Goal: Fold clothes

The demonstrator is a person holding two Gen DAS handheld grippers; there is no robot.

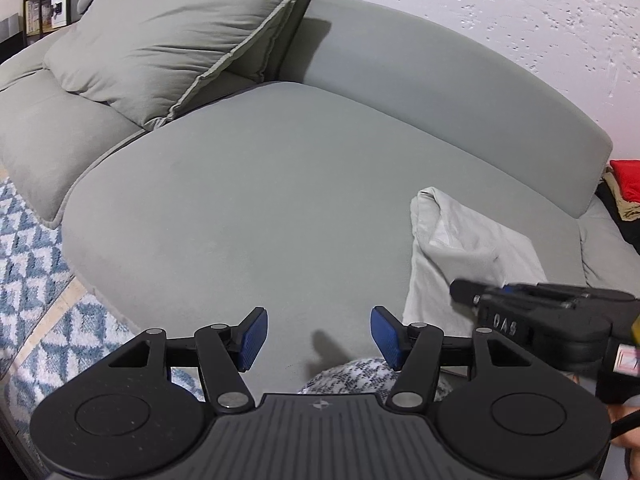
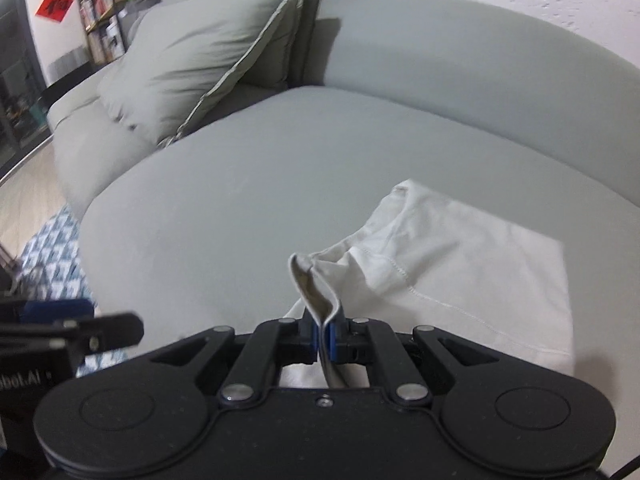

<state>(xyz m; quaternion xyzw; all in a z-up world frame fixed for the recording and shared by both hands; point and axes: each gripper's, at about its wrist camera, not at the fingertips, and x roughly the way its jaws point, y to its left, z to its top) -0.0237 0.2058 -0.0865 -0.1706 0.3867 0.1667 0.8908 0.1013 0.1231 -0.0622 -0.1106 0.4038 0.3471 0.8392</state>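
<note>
A white garment [image 2: 460,264] lies folded on the grey sofa seat [image 2: 248,200], toward its right side. My right gripper [image 2: 323,340] is shut on a bunched edge of that cloth, which rises in a fold just ahead of the blue pads. In the left wrist view the same garment [image 1: 460,248] shows at the right, with the right gripper [image 1: 464,294] coming in over it. My left gripper [image 1: 318,336] hangs open above bare seat near the front edge, nothing between its fingers. Part of the left tool shows at the left edge of the right wrist view.
Large grey cushions [image 1: 168,44] lean at the back left of the sofa, and its curved backrest [image 1: 440,92] runs behind the seat. A blue and white patterned rug [image 1: 28,264] covers the floor at left. Red and dark items [image 1: 628,184] sit beyond the right end. Bookshelves [image 2: 108,12] stand far left.
</note>
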